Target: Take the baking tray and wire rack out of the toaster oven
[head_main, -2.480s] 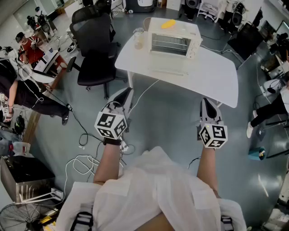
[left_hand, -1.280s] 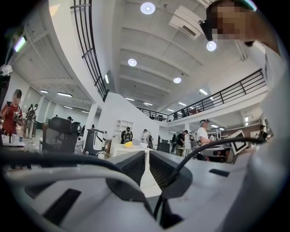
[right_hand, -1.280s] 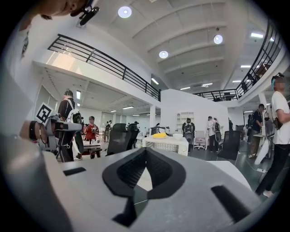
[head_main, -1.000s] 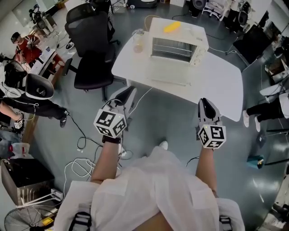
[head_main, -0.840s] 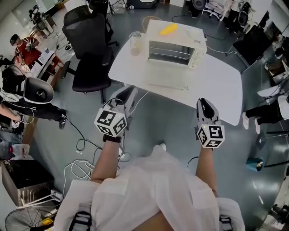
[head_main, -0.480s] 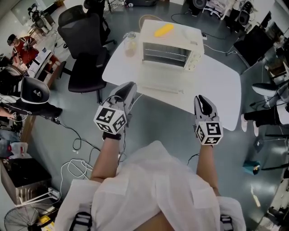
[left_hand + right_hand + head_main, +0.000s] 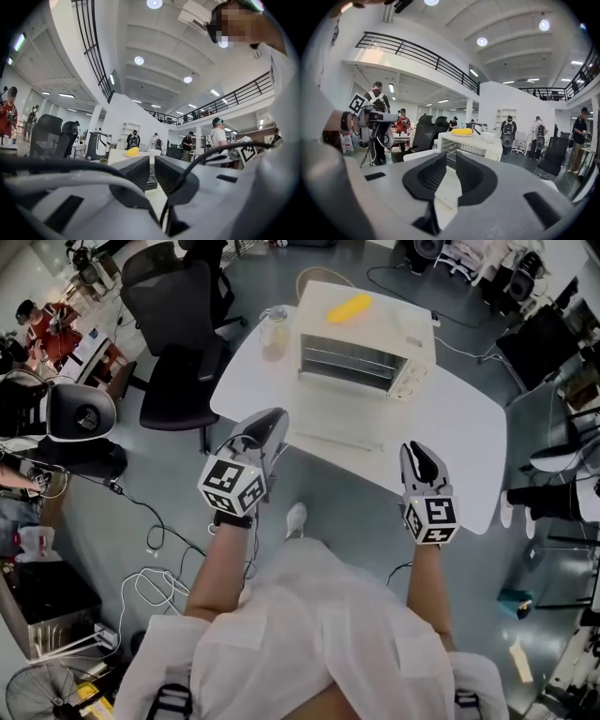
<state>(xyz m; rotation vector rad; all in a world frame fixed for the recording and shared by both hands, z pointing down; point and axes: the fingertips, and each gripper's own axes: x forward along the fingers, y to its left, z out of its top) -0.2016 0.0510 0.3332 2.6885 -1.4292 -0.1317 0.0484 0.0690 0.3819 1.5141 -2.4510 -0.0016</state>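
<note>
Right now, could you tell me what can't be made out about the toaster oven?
Baking tray: too small to find in the head view's white boxy toaster oven.
Oven interior: left gripper view, mostly blocked by its jaws.
Yellow oblong object on top: too small to identify.

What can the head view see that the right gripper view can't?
Only the head view: tangled cables on the floor, a fan, and the person's white shoe. Only the right gripper view: ceiling lights, a balcony railing, and people wearing backpacks. Both: the toaster oven with a yellow thing on top, the white table, and black office chairs.
</note>
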